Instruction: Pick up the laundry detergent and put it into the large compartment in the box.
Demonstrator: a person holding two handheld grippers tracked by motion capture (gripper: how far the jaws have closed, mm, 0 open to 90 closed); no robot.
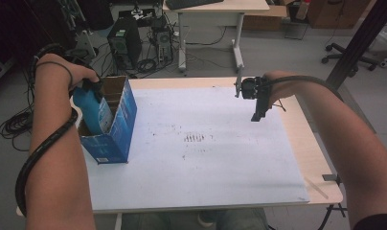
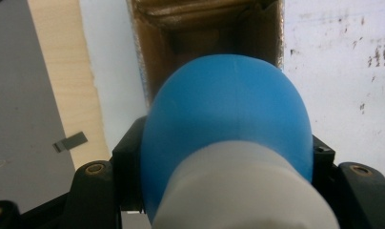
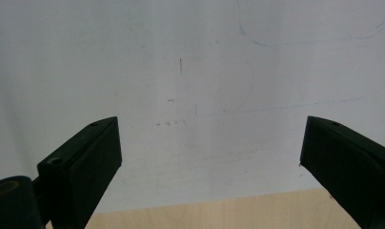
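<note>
Two grippers in play, one loaded, one idle.

High view: the left gripper (image 1: 88, 86) sits at the open top of a blue box (image 1: 116, 129), with a blue bottle (image 1: 91, 112) hanging below it, lower half already inside the box mouth. The box stands on a white sheet (image 1: 201, 158) covering the table (image 1: 309, 143). The right gripper (image 1: 258, 108) hangs well apart from the box, over the sheet's far right part, pointing down with nothing under it.

Left gripper view: the jaws are closed against either side of the bottle (image 2: 228, 124), gripping just beyond its white cap (image 2: 248, 191). Straight ahead of the jaws lies the brown inside of the box (image 2: 200, 43); the bottle's body points right into it.

Right gripper view: jaws spread wide, nothing between them, bare sheet (image 3: 190, 95) ahead, and a strip of wood table edge (image 3: 205, 214) nearest the camera.

Judgement: the step in hand looks like packing the bottle into the box. Next move would call for lowering it straight until it bottoms out, then parting the jaws. The box may tip or slide; the free gripper could steady it.
</note>
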